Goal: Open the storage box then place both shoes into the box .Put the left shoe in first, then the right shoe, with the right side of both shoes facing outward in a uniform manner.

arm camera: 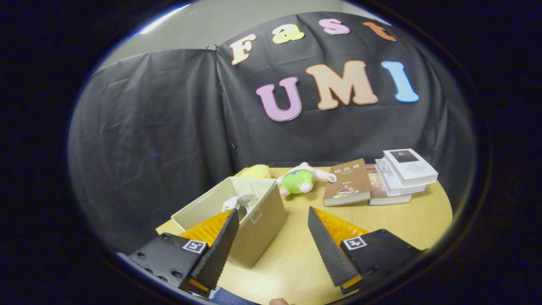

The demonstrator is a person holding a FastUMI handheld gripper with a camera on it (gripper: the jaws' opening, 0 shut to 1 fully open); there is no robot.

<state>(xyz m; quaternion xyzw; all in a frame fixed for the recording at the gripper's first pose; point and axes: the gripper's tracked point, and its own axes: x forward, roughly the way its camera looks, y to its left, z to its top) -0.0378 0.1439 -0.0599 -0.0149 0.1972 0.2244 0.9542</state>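
A beige fabric storage box [262,226] stands open on the round wooden table [296,258], its near corner between my fingers. Inside it, near the right-hand wall, I see part of a white shoe [238,202]; the rest of the shoe is hidden by the box wall and my left finger [220,250]. My gripper [272,209] is open, held above the table just short of the box, with nothing between its fingers. The left finger overlaps the box's near wall in the view; the right finger [328,245] is over bare table.
Beyond the box lie a green and pink plush toy [298,180] and a yellow soft thing [256,171]. A brown book [348,182] and a stack of white books [406,169] sit at the back right. The black cloth wall closes off the far side.
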